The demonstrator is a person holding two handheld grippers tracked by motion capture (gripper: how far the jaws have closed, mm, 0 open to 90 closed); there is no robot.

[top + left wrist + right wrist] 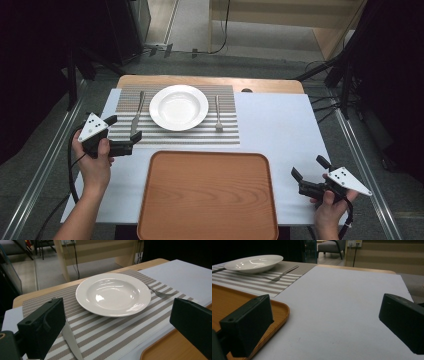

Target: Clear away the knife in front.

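A white deep plate (178,106) sits in the middle of a striped placemat (200,135). A knife (137,114) lies to its left and a fork (218,114) to its right. My left gripper (125,129) is open at the mat's left front corner, its jaws on either side of the knife's near end. In the left gripper view the knife (71,340) runs beside the left jaw, with the plate (113,293) and fork (160,293) beyond. My right gripper (309,168) is open and holds nothing, low over the white table cover (342,302), right of the tray.
An empty wooden tray (207,195) lies at the front centre, and its rim shows in the right gripper view (279,307). The white cover (280,125) spreads over a wooden table (210,80). Metal rails and dark stands flank both sides of the table.
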